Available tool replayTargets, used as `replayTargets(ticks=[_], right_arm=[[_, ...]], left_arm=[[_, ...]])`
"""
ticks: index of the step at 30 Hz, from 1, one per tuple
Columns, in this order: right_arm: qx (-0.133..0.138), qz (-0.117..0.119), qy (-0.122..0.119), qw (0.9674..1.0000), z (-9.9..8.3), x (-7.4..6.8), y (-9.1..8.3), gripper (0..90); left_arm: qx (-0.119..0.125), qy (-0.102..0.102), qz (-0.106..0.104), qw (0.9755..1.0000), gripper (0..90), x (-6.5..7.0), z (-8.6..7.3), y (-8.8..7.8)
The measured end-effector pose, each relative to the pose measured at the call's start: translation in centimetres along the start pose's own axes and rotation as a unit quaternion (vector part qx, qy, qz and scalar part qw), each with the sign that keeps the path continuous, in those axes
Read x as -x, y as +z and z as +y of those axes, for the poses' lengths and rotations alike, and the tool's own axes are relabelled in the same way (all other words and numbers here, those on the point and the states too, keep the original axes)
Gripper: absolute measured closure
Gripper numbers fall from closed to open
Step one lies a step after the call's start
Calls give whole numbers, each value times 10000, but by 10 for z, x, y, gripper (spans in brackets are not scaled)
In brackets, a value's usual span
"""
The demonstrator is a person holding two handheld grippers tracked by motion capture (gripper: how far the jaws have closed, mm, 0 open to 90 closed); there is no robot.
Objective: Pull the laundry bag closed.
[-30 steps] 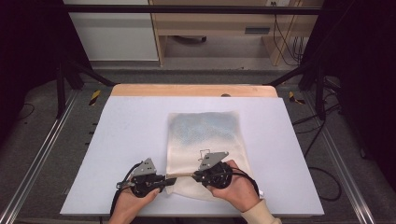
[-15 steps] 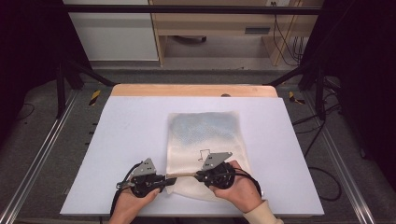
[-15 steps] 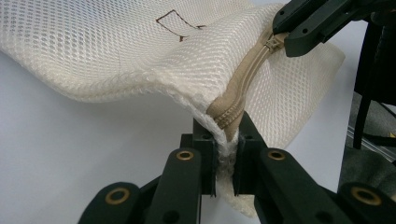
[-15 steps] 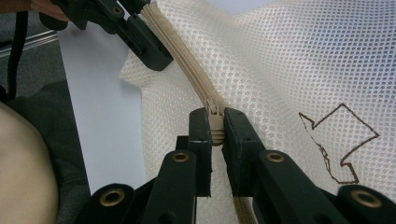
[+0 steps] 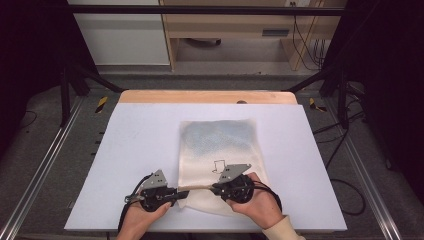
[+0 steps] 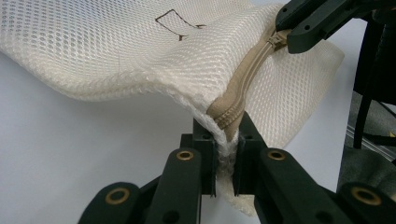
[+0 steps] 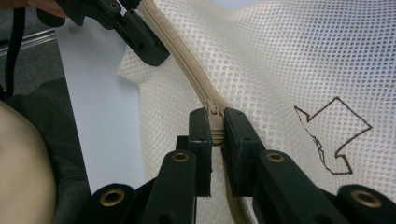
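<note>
A cream mesh bag [image 5: 220,145] lies flat on the white table [image 5: 140,140], its near edge lifted slightly. A beige zipper [image 6: 243,79] runs along that near edge. My left gripper [image 6: 226,140] is shut on the bag's corner at the zipper's end. My right gripper [image 7: 215,123] is shut on the zipper pull [image 7: 215,116], a short way along the zipper from the left one. In the high view the left gripper [image 5: 184,194] and right gripper [image 5: 212,188] point toward each other at the bag's near left corner. A brown outline mark [image 7: 334,135] is printed on the mesh.
A wooden strip [image 5: 207,96] borders the table's far edge. Metal rails [image 5: 45,165] run along both sides, with black stand legs [image 5: 75,80] at the far corners. Cables [image 5: 350,195] lie on the floor to the right.
</note>
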State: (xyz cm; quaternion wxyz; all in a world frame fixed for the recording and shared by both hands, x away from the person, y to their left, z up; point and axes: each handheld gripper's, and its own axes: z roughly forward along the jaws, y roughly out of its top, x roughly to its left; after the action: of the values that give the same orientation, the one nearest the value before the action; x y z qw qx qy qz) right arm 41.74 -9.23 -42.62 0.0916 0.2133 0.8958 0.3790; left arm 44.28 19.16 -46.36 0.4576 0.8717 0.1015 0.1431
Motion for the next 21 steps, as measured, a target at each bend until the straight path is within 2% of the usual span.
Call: replayTargets(ticks=[21], right_arm=[[-23,-38,59,10000,-7,2,-4,823]], left_arm=[[0,-9,-17,10000,822,1,0,2]])
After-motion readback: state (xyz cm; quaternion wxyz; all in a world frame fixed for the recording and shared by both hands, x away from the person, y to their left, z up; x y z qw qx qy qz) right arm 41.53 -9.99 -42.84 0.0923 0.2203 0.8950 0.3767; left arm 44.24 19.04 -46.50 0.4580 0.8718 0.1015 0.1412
